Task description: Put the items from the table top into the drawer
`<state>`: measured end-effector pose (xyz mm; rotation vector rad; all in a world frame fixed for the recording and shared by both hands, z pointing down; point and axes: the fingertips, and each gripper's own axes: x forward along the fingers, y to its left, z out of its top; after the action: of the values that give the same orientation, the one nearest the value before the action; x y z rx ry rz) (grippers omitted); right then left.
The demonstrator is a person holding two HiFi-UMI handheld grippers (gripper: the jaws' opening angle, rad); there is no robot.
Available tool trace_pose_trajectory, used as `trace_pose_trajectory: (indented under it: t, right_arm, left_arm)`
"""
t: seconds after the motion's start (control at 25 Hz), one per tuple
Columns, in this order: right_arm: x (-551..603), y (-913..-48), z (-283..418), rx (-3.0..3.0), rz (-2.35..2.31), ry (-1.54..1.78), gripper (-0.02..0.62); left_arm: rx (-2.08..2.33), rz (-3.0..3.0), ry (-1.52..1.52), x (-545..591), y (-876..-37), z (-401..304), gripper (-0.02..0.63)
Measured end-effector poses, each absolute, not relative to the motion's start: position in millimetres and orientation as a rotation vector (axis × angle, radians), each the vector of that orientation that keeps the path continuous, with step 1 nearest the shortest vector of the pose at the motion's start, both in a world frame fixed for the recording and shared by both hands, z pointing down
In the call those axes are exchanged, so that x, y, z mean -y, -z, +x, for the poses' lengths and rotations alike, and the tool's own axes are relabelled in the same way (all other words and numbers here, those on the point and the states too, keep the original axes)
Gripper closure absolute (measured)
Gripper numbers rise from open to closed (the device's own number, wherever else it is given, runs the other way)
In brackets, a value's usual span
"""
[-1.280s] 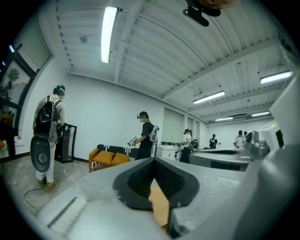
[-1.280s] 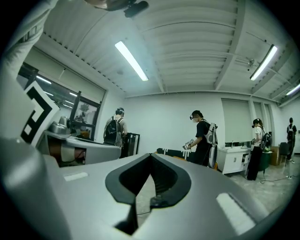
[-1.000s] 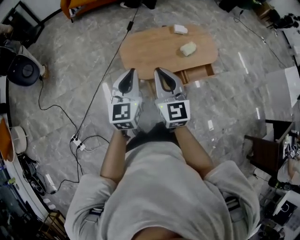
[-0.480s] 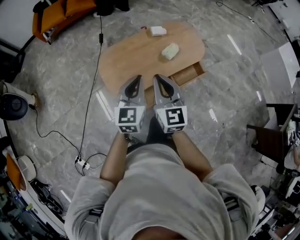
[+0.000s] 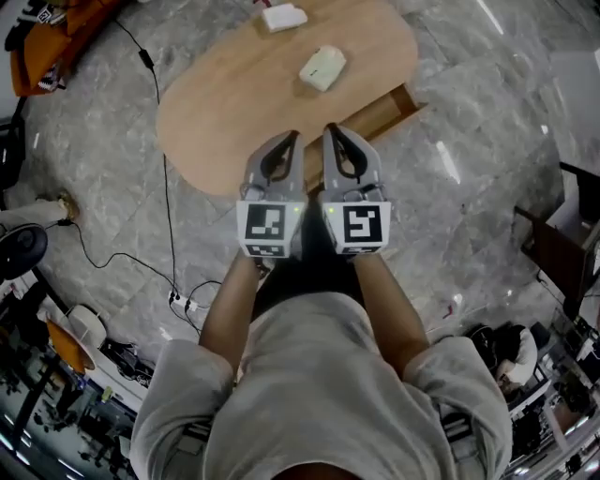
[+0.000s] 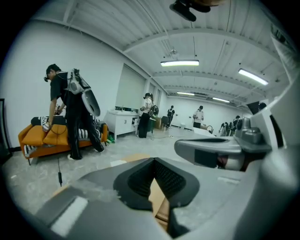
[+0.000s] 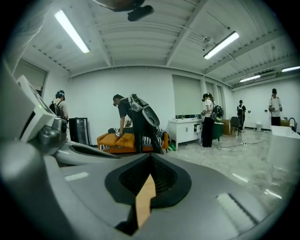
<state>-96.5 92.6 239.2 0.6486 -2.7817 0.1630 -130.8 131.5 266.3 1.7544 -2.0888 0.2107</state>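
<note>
Items on an oval wooden surface point(image 5: 234, 103), head view: white flat box point(image 5: 283, 16) at the far rim, cut by the frame's top edge; pale rounded lump point(image 5: 322, 67) nearer and right of centre, apart from the box. Under the near right side, an open drawer point(image 5: 382, 109), both items outside it. Over the near rim, left tongs point(image 5: 292, 139) and right tongs point(image 5: 331, 131) side by side, each pressed together, pinching nothing, well apart from both items. Around: grey marbled floor point(image 5: 487, 187), black cable point(image 5: 164, 187) trailing to a power strip point(image 5: 187, 303), orange sofa point(image 5: 47, 37) at top left.

Against half a second before: surface larger and closer under the tongs, items higher in the frame, box then wholly in view; tongs paired and closed as before.

Left gripper view: jaws together, only a sliver of wood showing below them. Beyond, a white hall with ceiling strip lights point(image 6: 179, 63), a person point(image 6: 70, 117) bent over the sofa, a white cabinet point(image 6: 123, 119), more people standing far back.

Right gripper view: jaws together likewise, wood sliver beneath; same sofa, person and cabinet ahead.

Markings: black-and-white square patterns point(image 5: 266, 225) on both cubes, pattern only.
</note>
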Motion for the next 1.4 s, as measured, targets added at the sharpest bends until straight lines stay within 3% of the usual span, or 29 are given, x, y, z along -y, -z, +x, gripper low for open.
trace_pose_trajectory:
  t: [0.24,0.68,1.0,1.2,1.32,1.4]
  right_arm:
    - [-30,-336,-87,2.642,0.644,-0.274,0.588]
    - [34,-421,-79,2.564,0.659,-0.403,0.588]
    - [52,-477,-74,2.543,0.675,-0.481,0.588]
    - [52,-496,-62,2.517,0.710,-0.523,0.588]
    - [48,-504,-53,2.500,0.728,-0.543,0.588]
    - [47,-508,-46,2.491,0.746,-0.553,0.588]
  left_arm:
    - [1.948,1.710,-0.340,-76,-366,-133,0.586]
    - [1.765,1.597,-0.553,14,-513,-162,0.577]
    - [1.638,1.561,-0.712,39,-589,-178,0.439]
    - [1.578,1.563,-0.771,50,-623,-180,0.425]
    - [1.566,1.563,-0.857,54,-636,-184,0.430]
    - [1.586,1.600,-0.883,59,-632,-186,0.582]
